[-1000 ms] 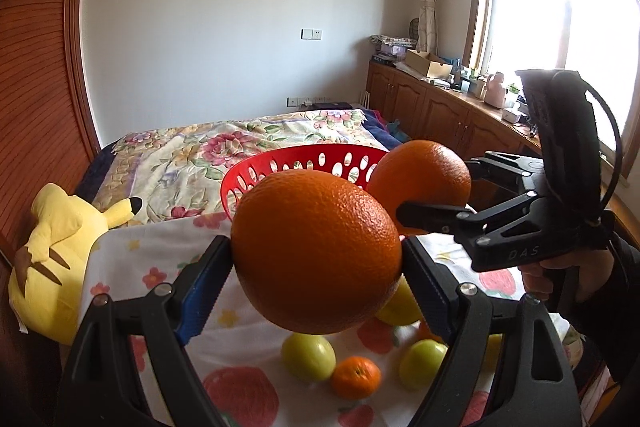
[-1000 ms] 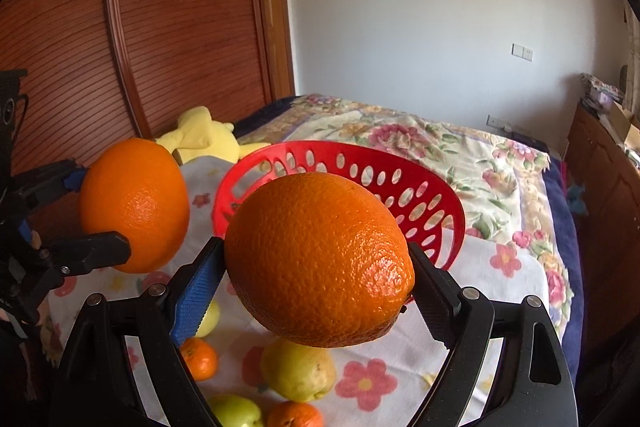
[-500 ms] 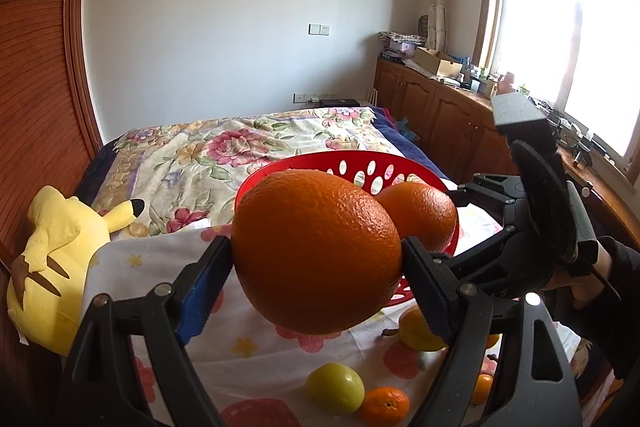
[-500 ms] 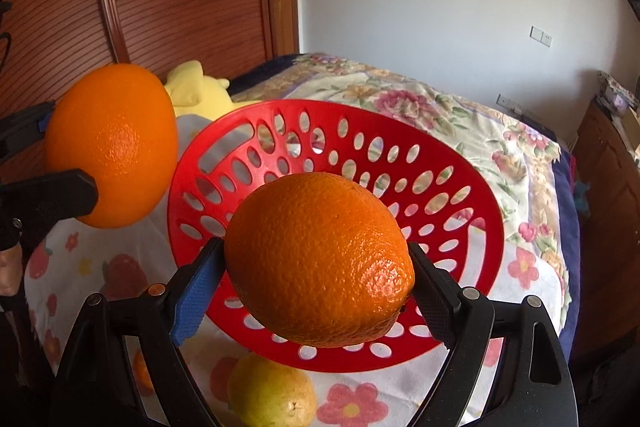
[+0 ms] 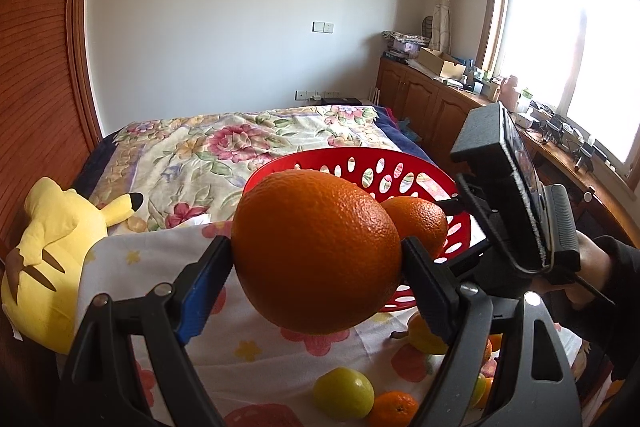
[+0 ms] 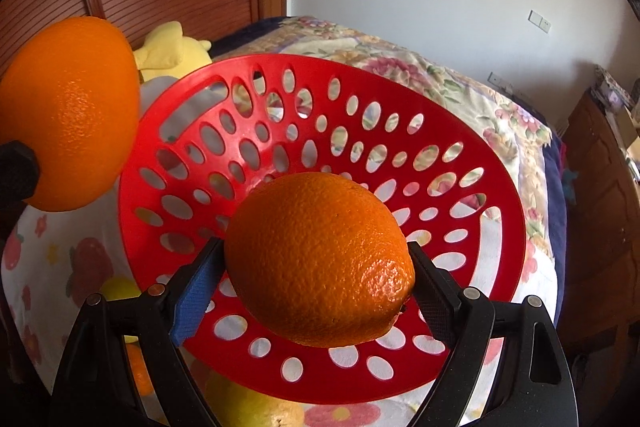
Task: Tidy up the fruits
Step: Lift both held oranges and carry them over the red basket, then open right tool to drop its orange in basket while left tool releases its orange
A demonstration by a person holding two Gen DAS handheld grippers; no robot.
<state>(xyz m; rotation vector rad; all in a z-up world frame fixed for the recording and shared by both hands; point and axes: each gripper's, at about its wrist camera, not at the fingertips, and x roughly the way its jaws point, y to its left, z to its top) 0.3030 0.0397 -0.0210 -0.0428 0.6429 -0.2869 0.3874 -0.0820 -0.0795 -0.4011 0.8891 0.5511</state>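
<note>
Left claw [image 5: 316,259] is clamping an orange [image 5: 316,251], holding it in the air near the left rim of the red basket [image 5: 360,163]. Right claw [image 6: 316,271] is clamping a second orange [image 6: 320,259], holding it over the inside of the basket [image 6: 320,131].

Left wrist view is showing the right claw from the side [image 5: 452,223], reaching over the basket with its orange [image 5: 420,223] low inside the rim; whether that orange is touching the basket floor cannot be told. This view is also showing loose fruit on the floral cloth [image 5: 256,339] in front of the basket: a green fruit [image 5: 344,393], a small tangerine [image 5: 394,407], a yellow pear [image 5: 426,335] partly hidden by the claw finger. A yellow plush [image 5: 52,259] is lying at the left edge of the cloth, bed [image 5: 224,147] behind.

Right wrist view is showing the perforated basket floor, with no fruit lying on the part in view. The left claw's orange [image 6: 68,111] is appearing at far left, outside the rim, with only a dark finger tip [image 6: 16,171] of that claw in view. A yellow fruit [image 6: 256,411] is sitting just below the near rim, the plush [image 6: 172,47] beyond.
</note>
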